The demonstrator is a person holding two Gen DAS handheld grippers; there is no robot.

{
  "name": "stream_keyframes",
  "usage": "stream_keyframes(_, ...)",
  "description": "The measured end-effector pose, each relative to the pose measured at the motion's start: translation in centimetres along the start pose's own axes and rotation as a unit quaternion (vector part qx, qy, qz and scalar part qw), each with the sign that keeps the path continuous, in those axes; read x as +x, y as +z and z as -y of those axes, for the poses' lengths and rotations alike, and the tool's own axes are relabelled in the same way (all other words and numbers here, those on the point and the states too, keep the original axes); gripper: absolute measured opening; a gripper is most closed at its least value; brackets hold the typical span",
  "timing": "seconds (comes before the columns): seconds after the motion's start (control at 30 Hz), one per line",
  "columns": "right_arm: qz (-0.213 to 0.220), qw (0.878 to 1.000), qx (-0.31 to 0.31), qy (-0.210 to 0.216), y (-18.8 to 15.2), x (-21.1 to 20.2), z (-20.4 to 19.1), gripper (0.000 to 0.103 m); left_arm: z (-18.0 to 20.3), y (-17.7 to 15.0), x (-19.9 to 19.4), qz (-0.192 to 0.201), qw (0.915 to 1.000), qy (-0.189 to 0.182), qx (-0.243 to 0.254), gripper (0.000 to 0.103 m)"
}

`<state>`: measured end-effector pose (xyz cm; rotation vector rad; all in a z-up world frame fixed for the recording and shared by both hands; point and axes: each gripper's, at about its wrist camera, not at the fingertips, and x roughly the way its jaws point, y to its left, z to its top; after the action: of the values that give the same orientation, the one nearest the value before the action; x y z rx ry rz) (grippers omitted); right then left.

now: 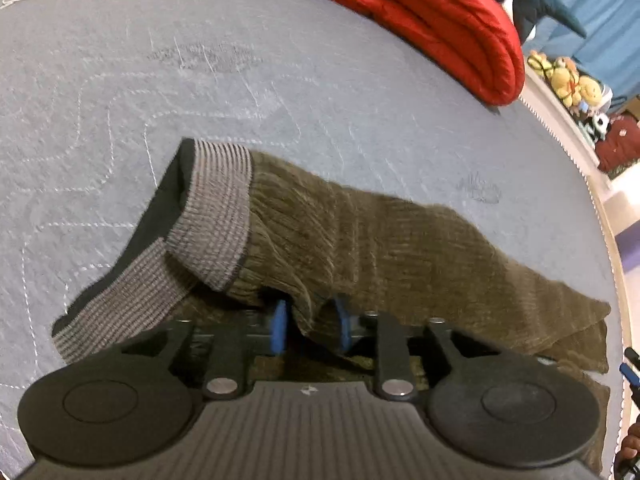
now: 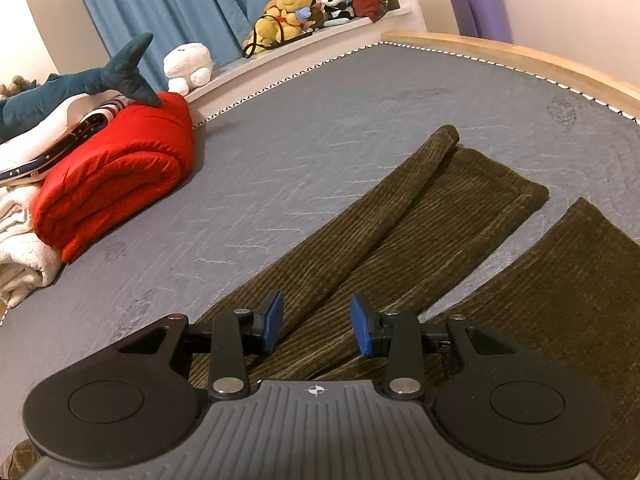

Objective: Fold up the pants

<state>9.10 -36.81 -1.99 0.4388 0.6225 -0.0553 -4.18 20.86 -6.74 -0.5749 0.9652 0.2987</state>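
A fold of the pants (image 1: 360,240) covers the left tool's (image 1: 311,326) blue pads (image 1: 280,326) in part; whether they press it cannot be told. The frame edge crops the second leg (image 2: 560,300).

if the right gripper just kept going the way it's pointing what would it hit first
Most likely the pants: the right gripper points down at the ridged leg lying right ahead of its open jaws. Depth is hard to judge, but nothing else intervenes.
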Motion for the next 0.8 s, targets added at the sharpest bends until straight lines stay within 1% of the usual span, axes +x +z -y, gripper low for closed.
stream_keyframes(0.1, -0.003, 1.0, 0.001, -0.001, 0.0, 0.0, 0.1, 0.039, 0.7, -0.3, 0.9, -0.017, 0.9996, 0.015, 0.014, 0.036)
stream_keyframes(0.23, -0.004, 1.0, 0.003, -0.001, 0.0, 0.2, 0.2, 0.039, 0.7, -0.2, 1.1, -0.015, 0.9995, 0.017, 0.023, 0.035)
stream_keyframes(0.27, -0.004, 1.0, 0.003, 0.0, 0.0, 0.2, 0.2, 0.039, 0.7, -0.3, 1.0, -0.012, 0.9995, 0.017, 0.024, 0.028)
stream_keyframes(0.3, -0.004, 1.0, 0.003, 0.0, -0.1, 0.1, 0.2, 0.039, 0.7, -0.2, 0.8, -0.008, 0.9995, 0.018, 0.025, 0.018)
stream_keyframes(0.4, -0.003, 1.0, 0.002, 0.001, 0.0, 0.2, 0.2, 0.039, 1.0, -0.3, -0.2, 0.014, 0.9993, 0.017, 0.029, 0.009)
stream_keyframes(0.5, -0.004, 1.0, 0.004, 0.001, 0.0, 0.2, 0.4, 0.039, 1.4, -0.2, -1.4, 0.043, 0.9985, 0.017, 0.031, 0.008)
stream_keyframes(0.53, -0.004, 1.0, 0.005, 0.001, 0.0, 0.3, 0.4, 0.039, 1.5, -0.1, -1.6, 0.047, 0.9983, 0.017, 0.031, 0.008)
stream_keyframes(0.6, -0.004, 1.0, 0.005, 0.001, 0.0, 0.3, 0.4, 0.039, 1.4, -0.1, -1.4, 0.04, 0.9986, 0.017, 0.031, 0.008)
stream_keyframes(0.7, -0.004, 1.0, 0.005, 0.001, 0.0, 0.3, 0.4, 0.039, 0.8, -0.3, -0.6, 0.017, 0.9996, 0.019, 0.016, 0.01)
stream_keyframes(0.8, -0.004, 1.0, 0.005, 0.0, 0.0, 0.2, 0.3, 0.039, 0.6, -0.3, -0.4, 0.013, 0.9996, 0.02, 0.014, 0.011)
